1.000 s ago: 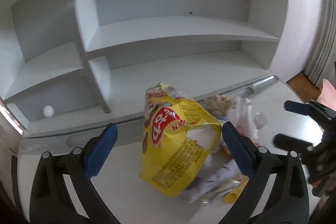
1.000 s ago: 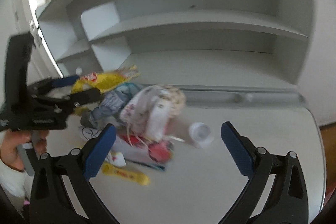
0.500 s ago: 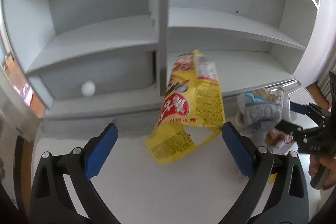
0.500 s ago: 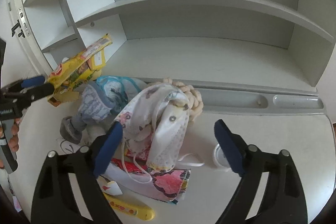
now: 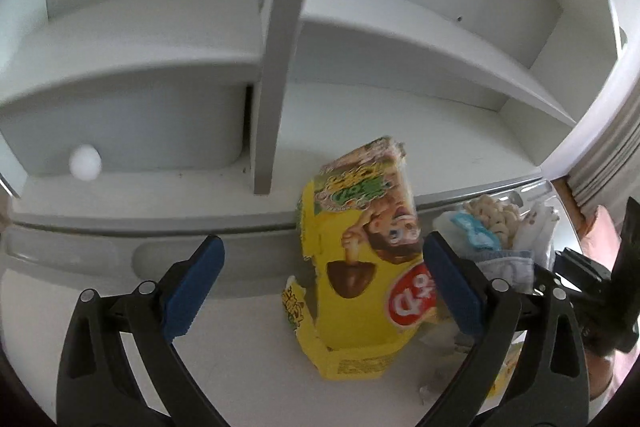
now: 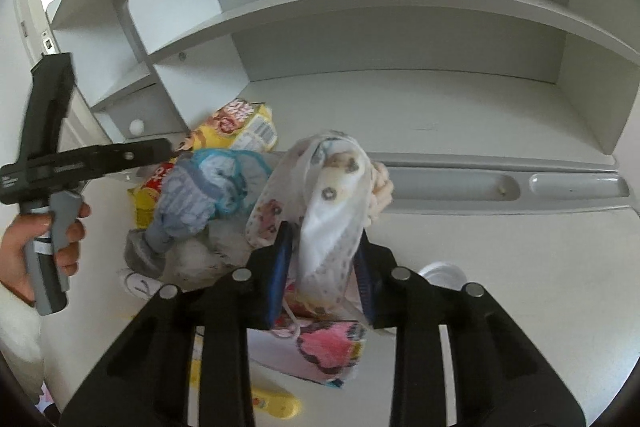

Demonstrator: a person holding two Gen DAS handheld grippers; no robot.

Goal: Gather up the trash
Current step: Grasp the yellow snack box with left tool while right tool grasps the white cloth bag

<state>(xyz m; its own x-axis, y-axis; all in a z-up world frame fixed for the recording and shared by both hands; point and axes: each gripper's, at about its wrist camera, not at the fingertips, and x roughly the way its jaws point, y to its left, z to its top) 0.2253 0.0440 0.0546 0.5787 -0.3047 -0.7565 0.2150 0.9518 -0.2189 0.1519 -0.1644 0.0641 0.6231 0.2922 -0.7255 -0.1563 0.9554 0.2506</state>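
A torn yellow snack box [image 5: 360,267] stands on the white desk [image 5: 240,347], between my left gripper's fingers and nearer the right one. My left gripper [image 5: 320,287] is open and empty. The box also shows in the right wrist view [image 6: 236,131], behind a pile of things. My right gripper [image 6: 322,267] is shut on a white patterned cloth [image 6: 332,211] at the top of that pile. The left gripper shows in the right wrist view [image 6: 160,151], held by a hand.
The pile holds a blue-grey sock [image 6: 192,203], a pink drawn paper [image 6: 324,347], a yellow wrapper [image 6: 272,403] and a white lid [image 6: 440,273]. A white ball [image 5: 85,162] lies in the left shelf bay. A pen tray [image 6: 500,187] runs along the desk's back.
My right gripper has moved in and closed on the patterned cloth. The yellow box has turned and now stands on the desk. My left gripper has shifted closer to it.
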